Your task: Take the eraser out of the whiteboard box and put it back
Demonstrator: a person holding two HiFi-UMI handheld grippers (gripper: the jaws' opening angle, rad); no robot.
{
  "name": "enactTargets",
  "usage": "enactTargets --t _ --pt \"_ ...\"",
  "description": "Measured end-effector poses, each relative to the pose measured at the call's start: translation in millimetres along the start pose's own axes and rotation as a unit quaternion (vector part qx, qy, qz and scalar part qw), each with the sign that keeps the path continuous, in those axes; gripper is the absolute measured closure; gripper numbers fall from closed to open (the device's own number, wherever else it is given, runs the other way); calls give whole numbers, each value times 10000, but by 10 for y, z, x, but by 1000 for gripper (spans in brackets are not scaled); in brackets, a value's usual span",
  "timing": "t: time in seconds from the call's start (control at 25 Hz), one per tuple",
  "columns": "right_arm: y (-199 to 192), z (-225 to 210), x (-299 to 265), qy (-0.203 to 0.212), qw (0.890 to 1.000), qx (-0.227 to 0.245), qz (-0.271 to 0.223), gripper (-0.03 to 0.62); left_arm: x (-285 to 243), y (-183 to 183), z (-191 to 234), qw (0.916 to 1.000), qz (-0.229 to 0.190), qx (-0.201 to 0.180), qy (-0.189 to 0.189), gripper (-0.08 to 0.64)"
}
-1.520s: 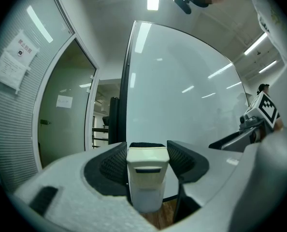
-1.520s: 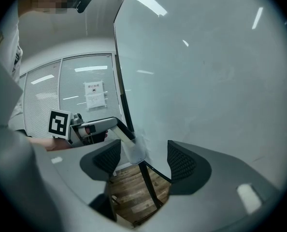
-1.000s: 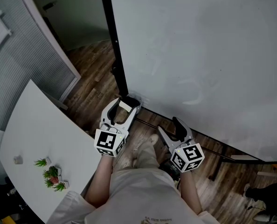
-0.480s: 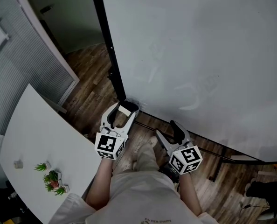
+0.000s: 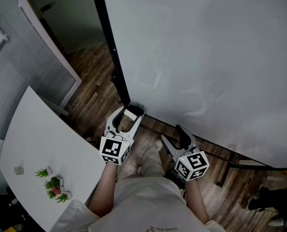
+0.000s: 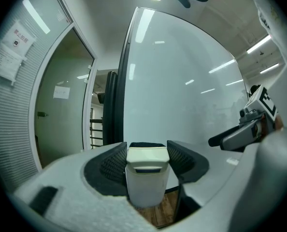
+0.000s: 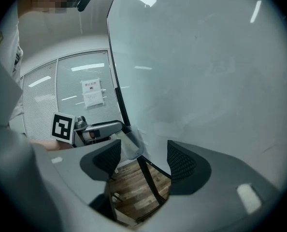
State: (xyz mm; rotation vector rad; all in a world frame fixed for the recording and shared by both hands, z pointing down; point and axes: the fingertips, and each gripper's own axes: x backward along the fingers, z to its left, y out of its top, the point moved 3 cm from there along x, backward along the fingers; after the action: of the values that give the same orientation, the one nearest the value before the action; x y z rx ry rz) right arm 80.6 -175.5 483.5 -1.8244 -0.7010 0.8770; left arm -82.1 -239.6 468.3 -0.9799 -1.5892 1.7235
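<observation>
The left gripper [image 6: 146, 154] is clamped on the white eraser [image 6: 145, 174], pads pressing both its sides. In the head view it holds the eraser at the clear whiteboard box [image 5: 137, 107], at the lower left corner of the whiteboard [image 5: 206, 57]; whether the eraser is inside the box cannot be determined. The right gripper [image 7: 143, 159] is held just beside the left over the wood floor [image 5: 93, 88], jaws apart with nothing between them.
</observation>
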Motion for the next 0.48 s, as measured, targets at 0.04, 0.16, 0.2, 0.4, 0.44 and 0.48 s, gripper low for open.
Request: enactTargets --t 0.04,0.16,0.2,0.4,0.44,0.48 --pt "-5 -3 -5 -1 10000 -3 4 290 -10 -14 2 10000 25 -3 -4 302" --pt "-13 -17 -19 -13 10000 -11 9 290 -30 -37 8 10000 67 8 -21 302" --pt "-9 -22 -21 -18 10000 -13 5 290 -32 -37 8 10000 64 18 -31 302" --pt "2 -34 -29 -29 10000 -13 -14 290 -35 -39 11 10000 23 44 -63 302" --pt "-1 -35 -29 -30 10000 -18 -15 290 -37 -40 12 10000 19 60 -64 302" --pt "-4 -37 -26 -31 10000 -21 -14 290 -39 -41 12 9999 20 72 -68 302"
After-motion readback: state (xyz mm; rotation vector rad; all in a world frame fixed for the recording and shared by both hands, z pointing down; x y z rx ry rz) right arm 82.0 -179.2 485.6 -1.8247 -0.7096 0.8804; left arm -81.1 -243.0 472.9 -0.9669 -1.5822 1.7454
